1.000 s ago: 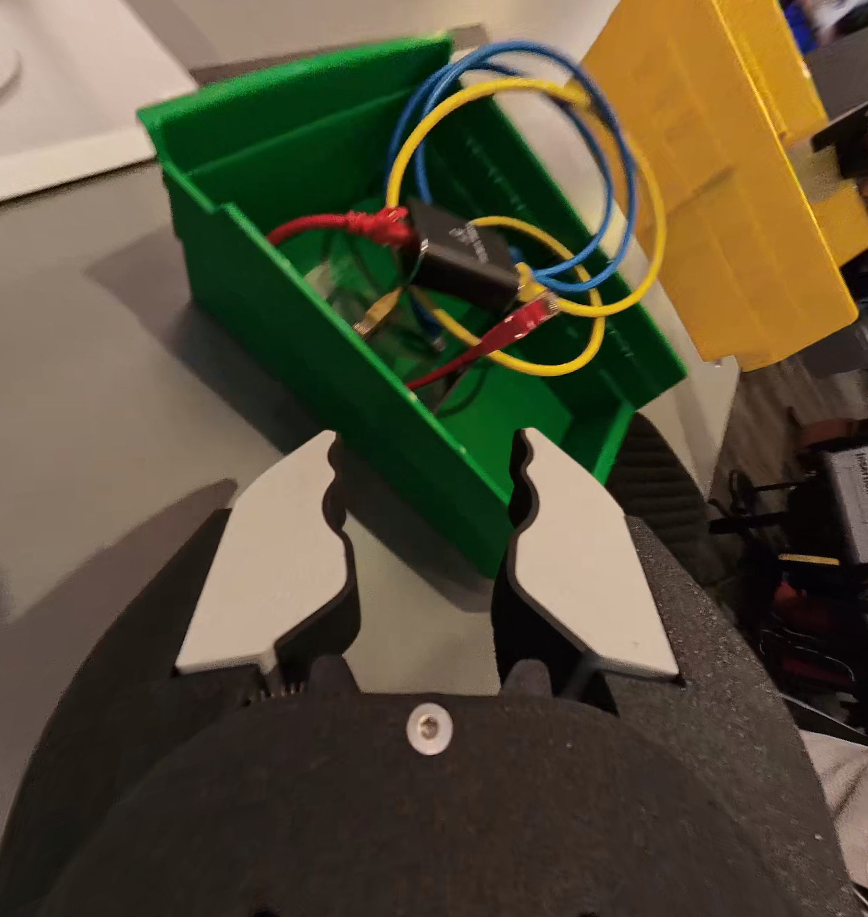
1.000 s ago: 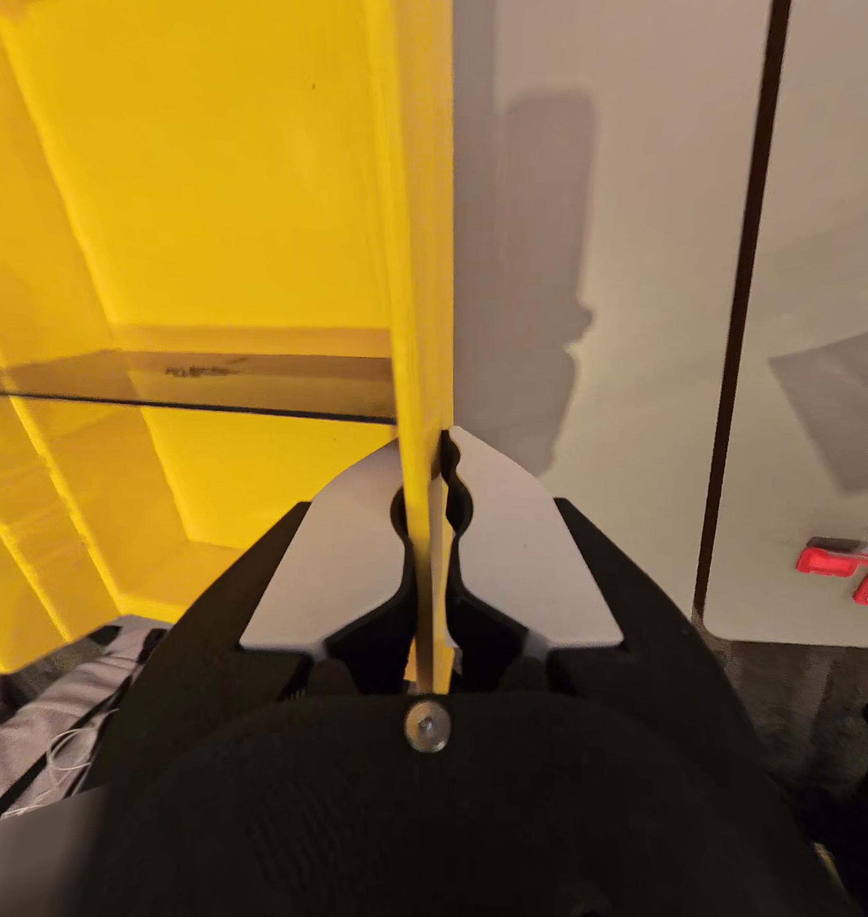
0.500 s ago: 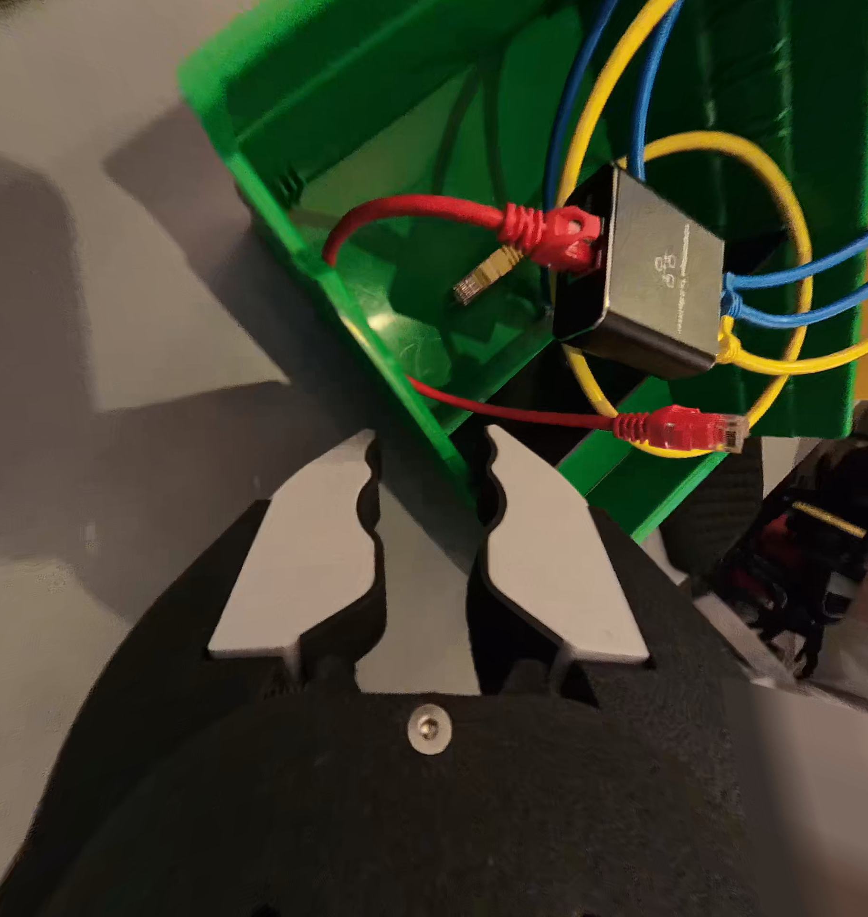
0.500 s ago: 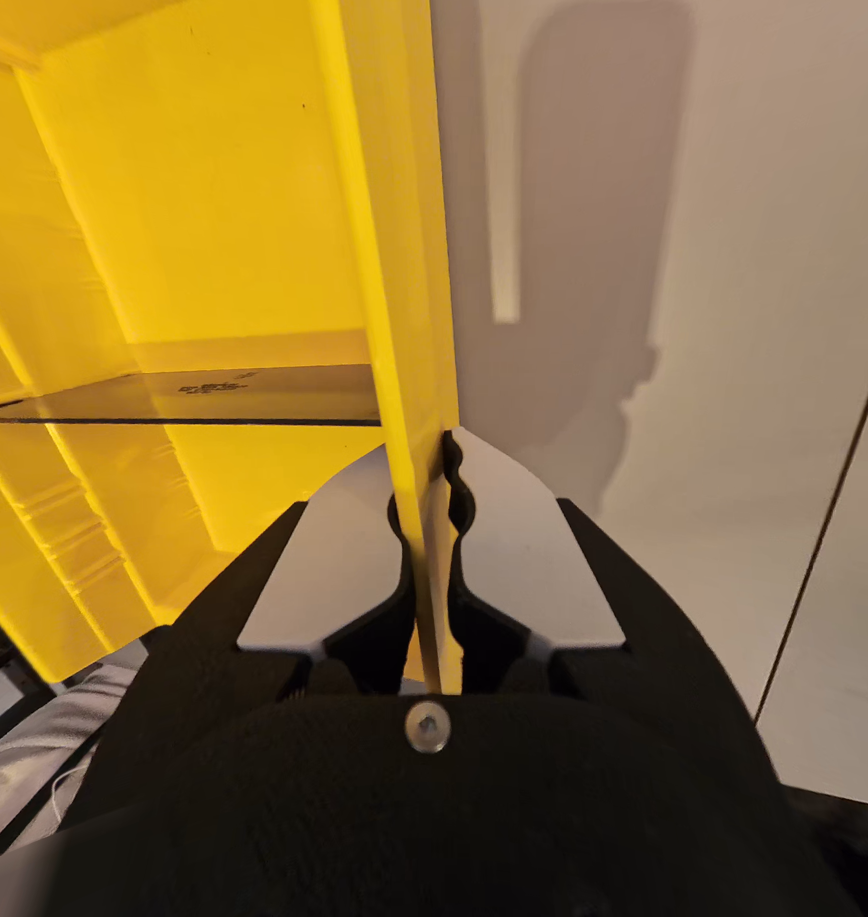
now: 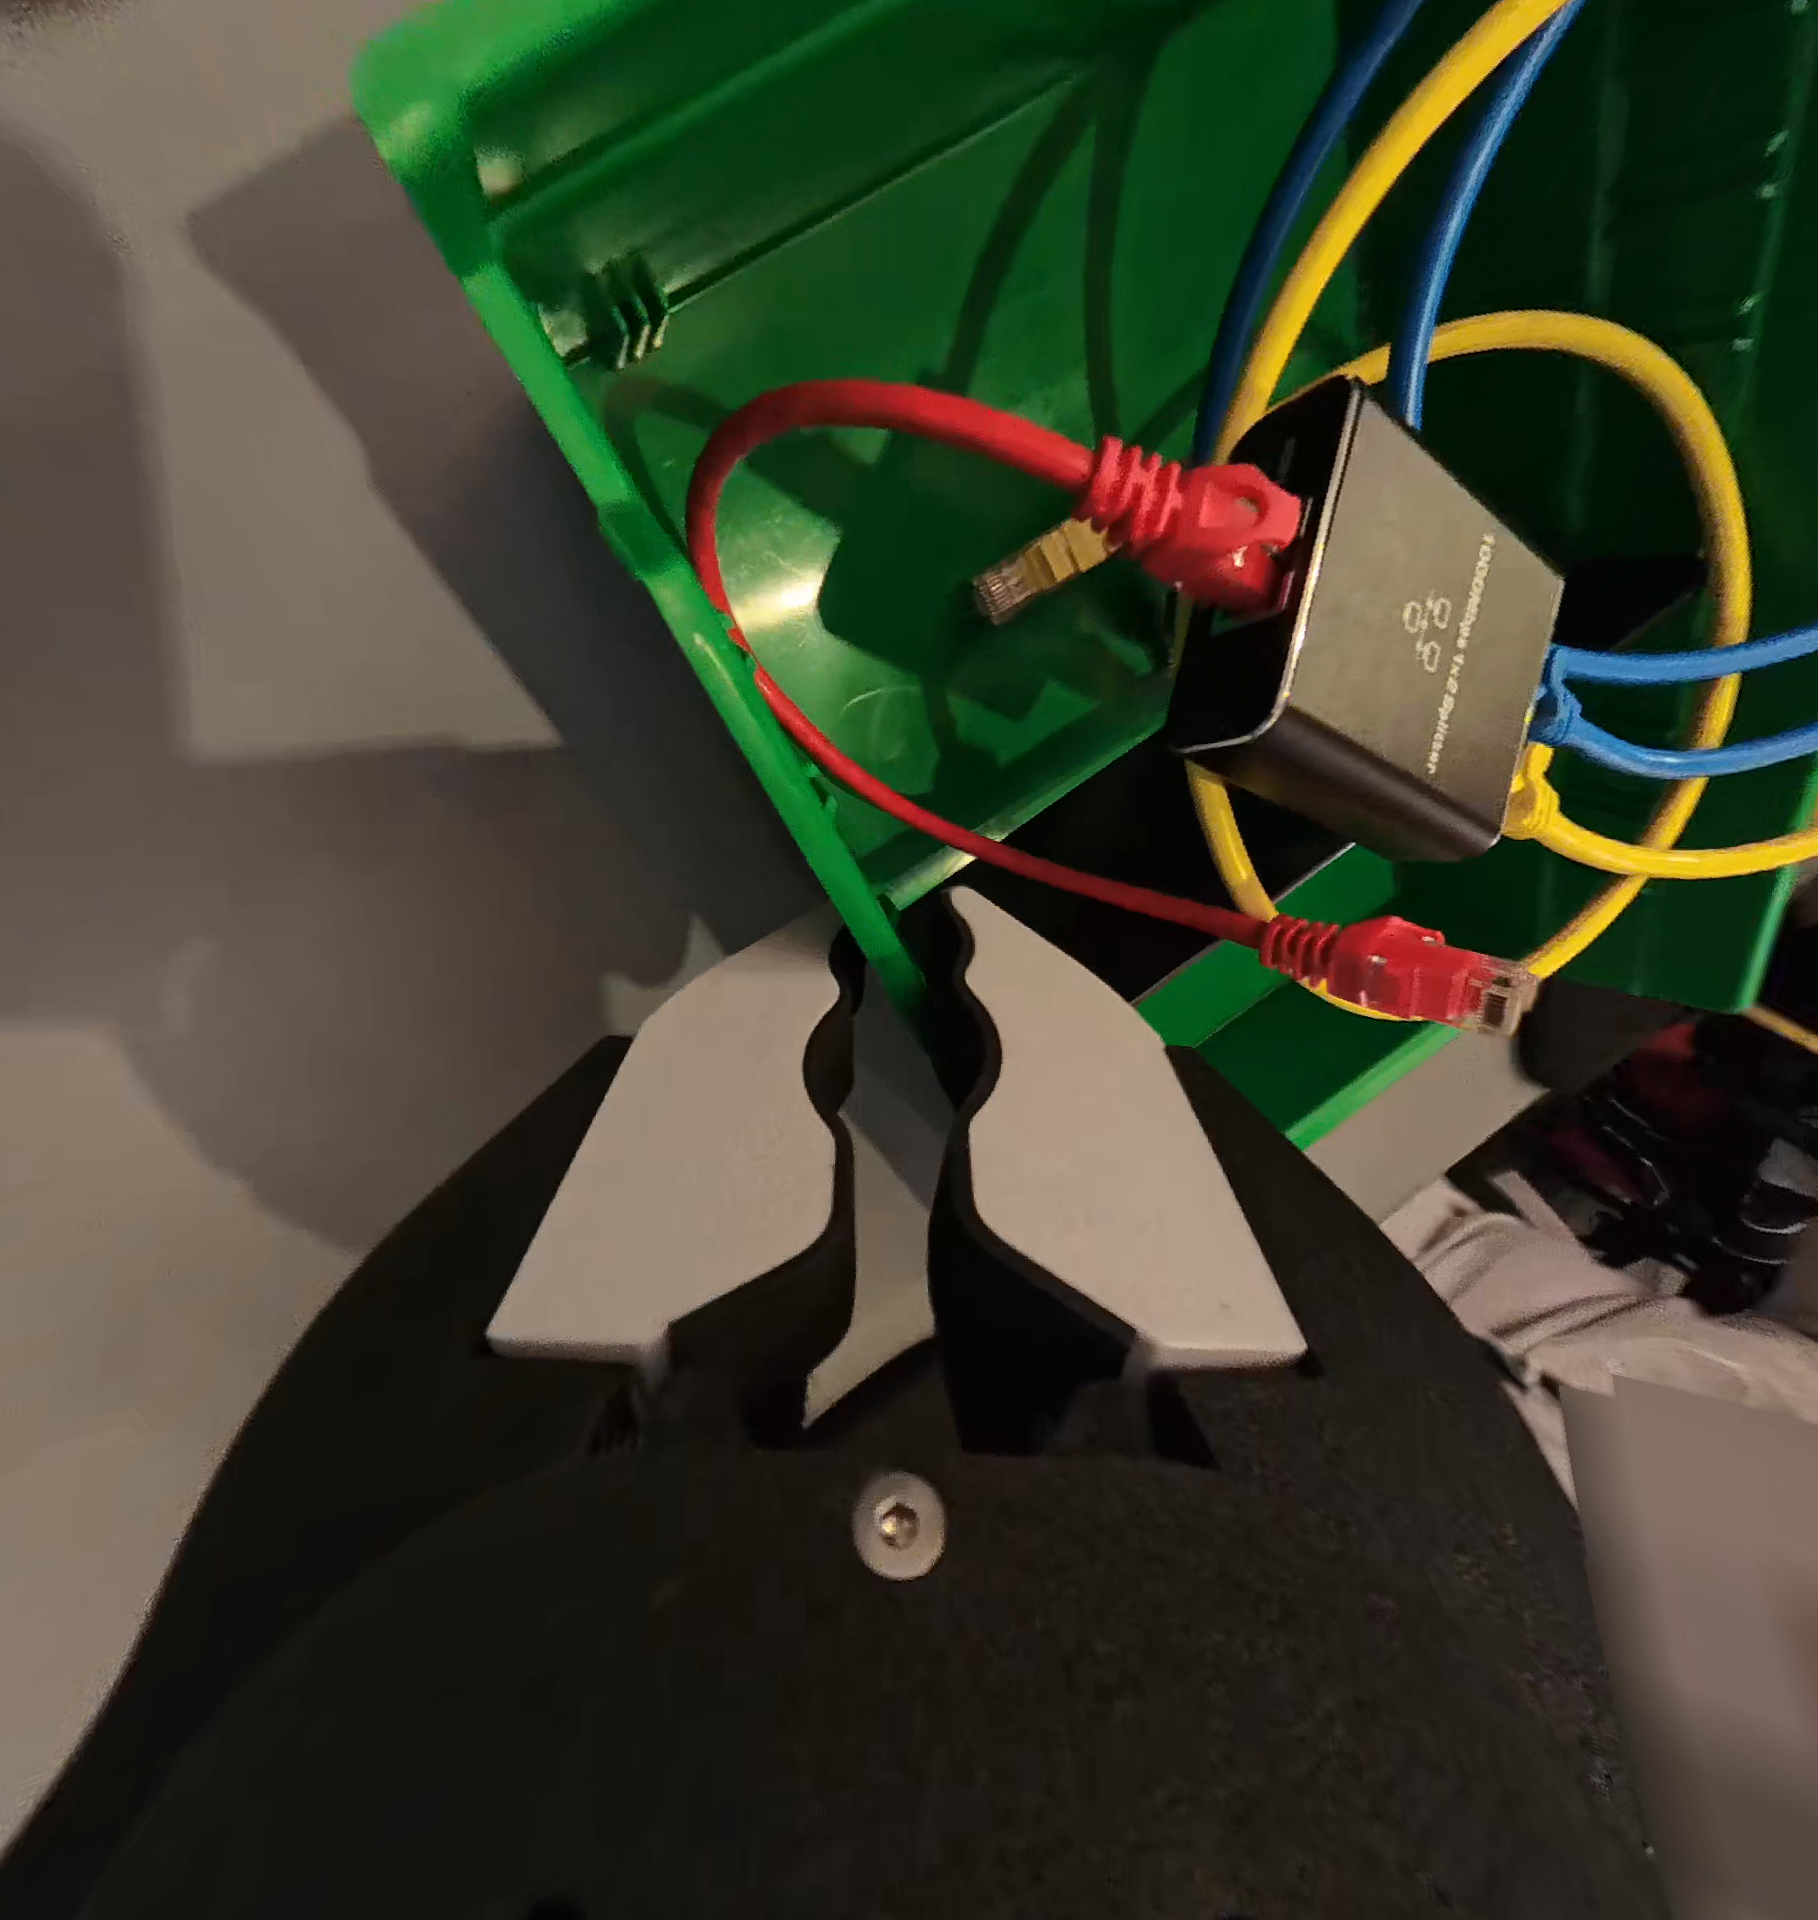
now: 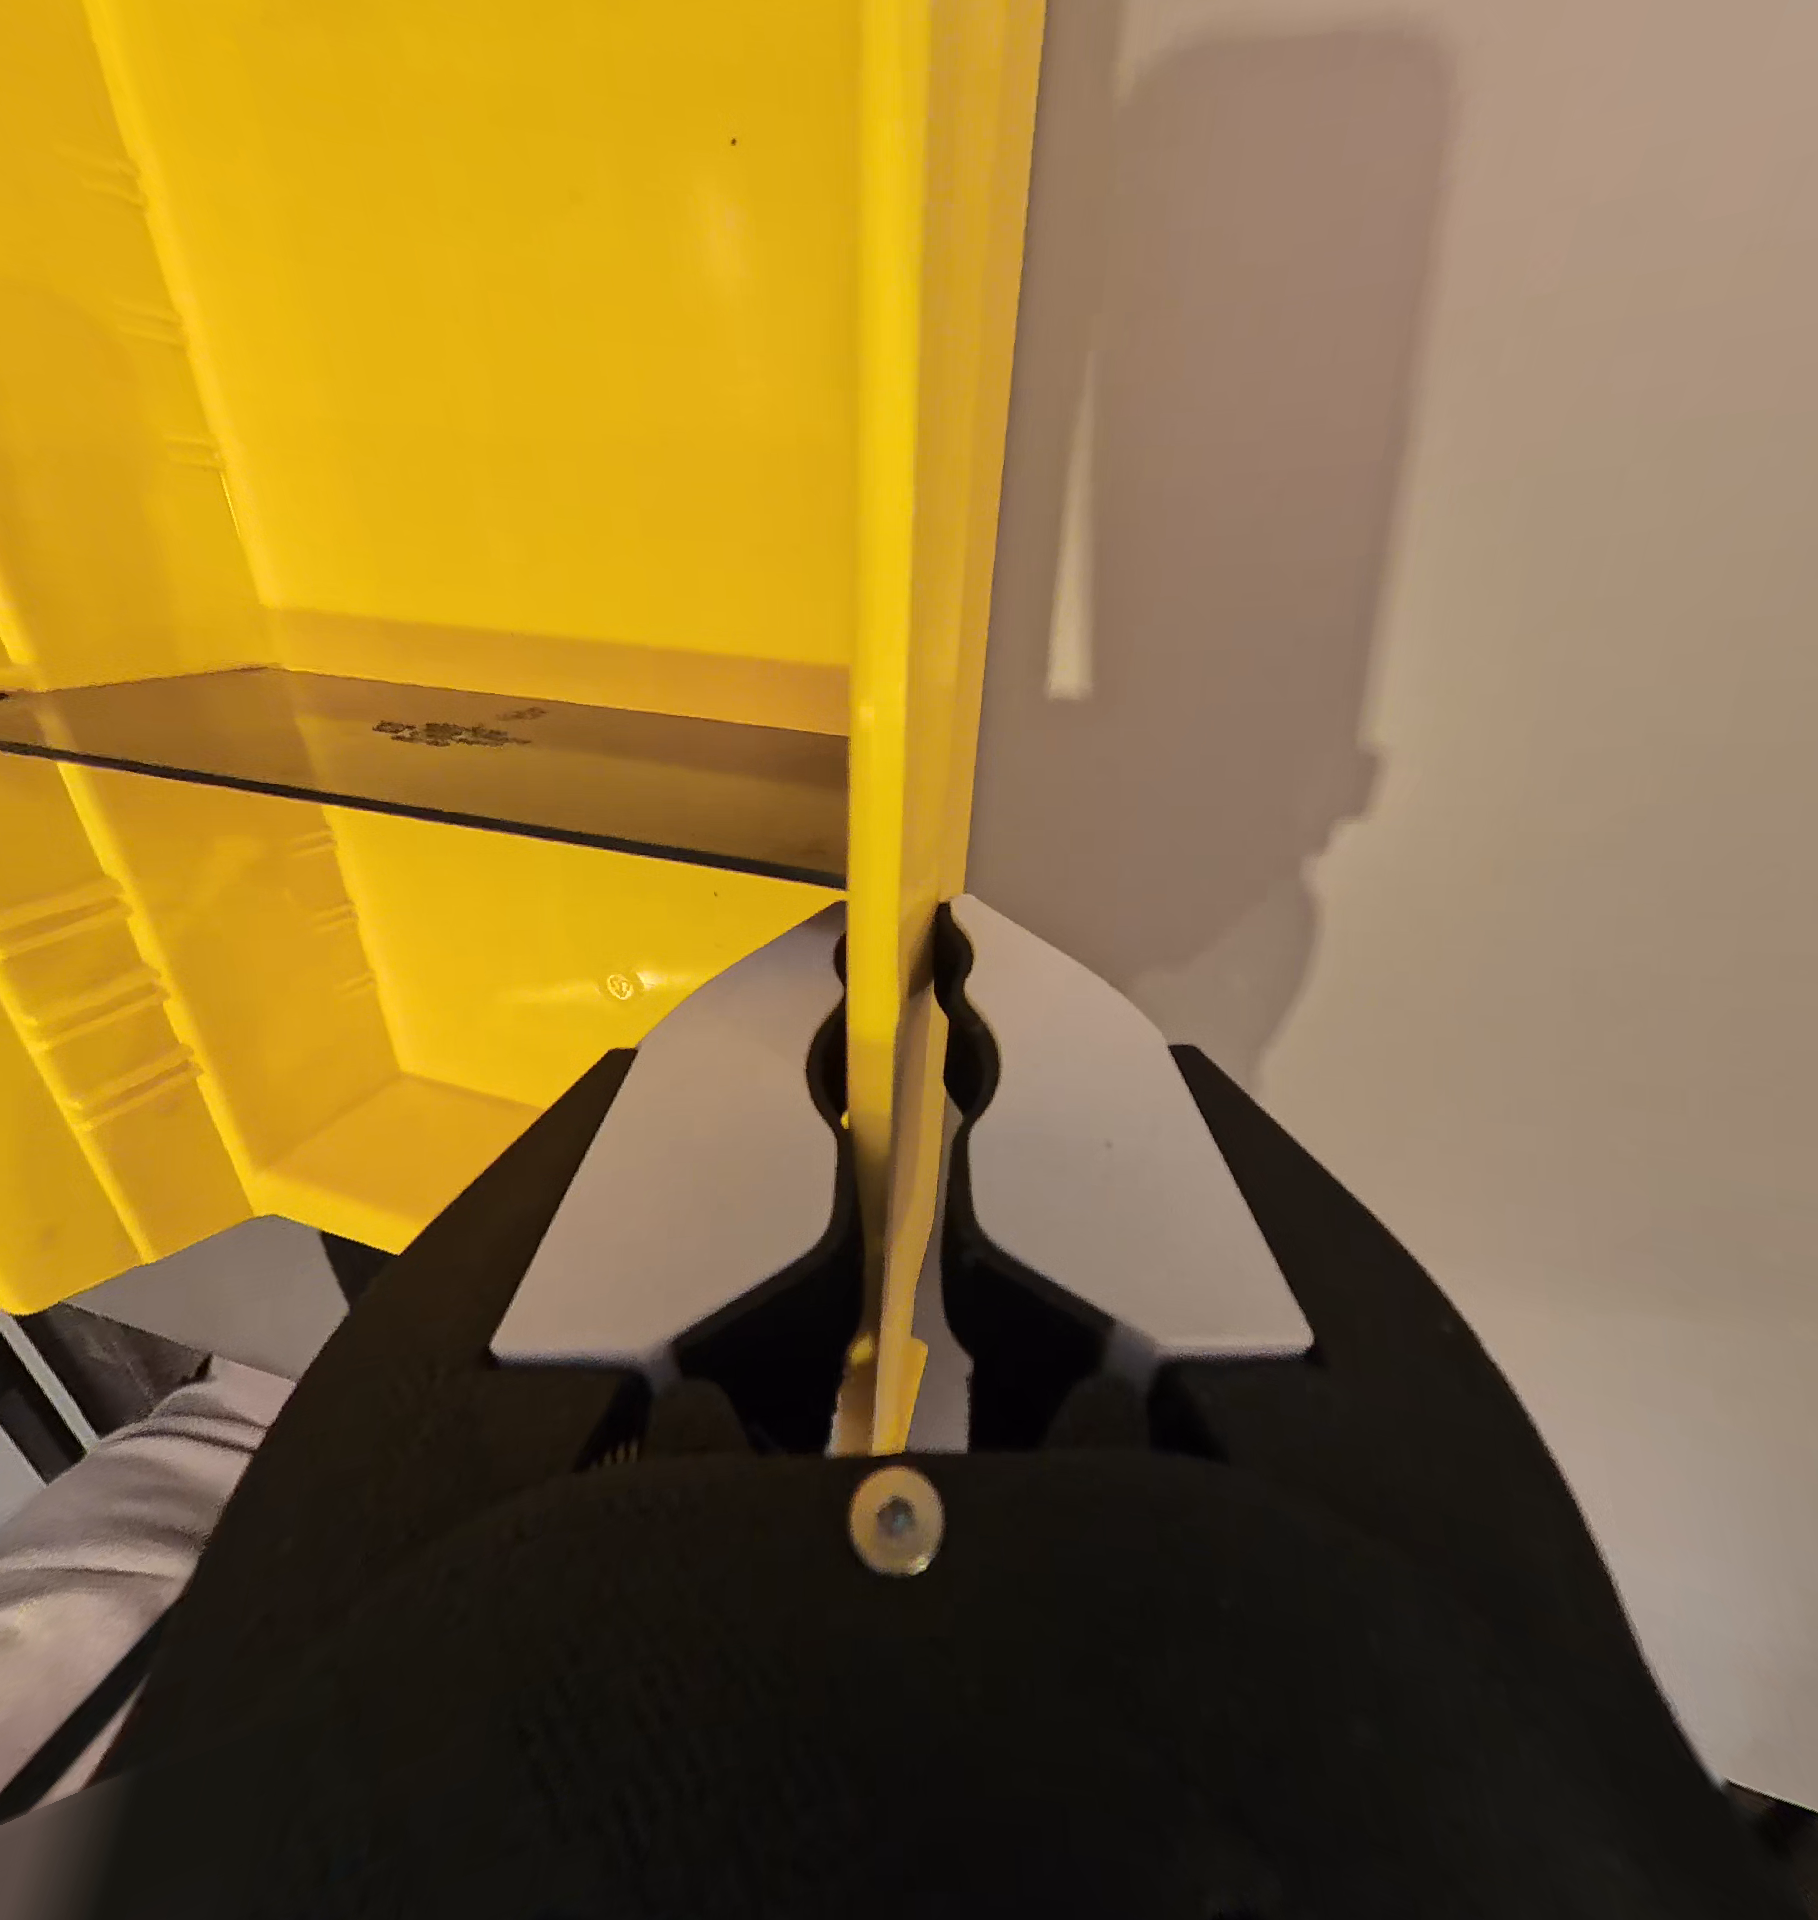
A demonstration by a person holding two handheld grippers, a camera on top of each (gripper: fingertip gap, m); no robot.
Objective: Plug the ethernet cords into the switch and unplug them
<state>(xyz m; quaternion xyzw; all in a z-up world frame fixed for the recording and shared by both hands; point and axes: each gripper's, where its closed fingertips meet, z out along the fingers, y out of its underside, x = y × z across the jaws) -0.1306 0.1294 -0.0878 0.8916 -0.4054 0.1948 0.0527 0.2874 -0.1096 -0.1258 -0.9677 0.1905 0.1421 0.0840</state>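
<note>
- We see a grey table [image 5: 209,935] under the left view, and a pale surface [image 6: 1507,935] with shadows on it behind the right view.
- Yellow bin [image 6: 520,416]: fills the left half of the right wrist view. A dark flat divider [image 6: 417,748] crosses its inside.
- Our right gripper [image 6: 897,920] is clamped on the yellow bin's side wall. The wall runs straight down between both fingers, and both pads sit against it.
- Green bin [image 5: 780,208]: tilted in the left wrist view, open side toward the camera, holding the switch and the cords.
- Our left gripper [image 5: 900,920] is clenched on the green bin's near wall edge. The thin green rim goes between the two fingertips. Pad contact on the right side is hard to judge from here.
- Switch [image 5: 1404,644]: a small dark grey box inside the green bin, up and right of the left fingers, sitting tilted.
- Yellow cord [image 5: 1705,499]: loops around the switch, one end plugged in at its right side. A loose yellowish plug [image 5: 1030,577] lies on the bin floor just beside the red plug.
- Blue cords [image 5: 1715,665]: plugged in at the switch's right side, looping up out of frame.
- Red cord [image 5: 884,400]: one plug [image 5: 1206,520] at the switch's left face. The other plug [image 5: 1414,971] hangs free near the bin's low edge.
</note>
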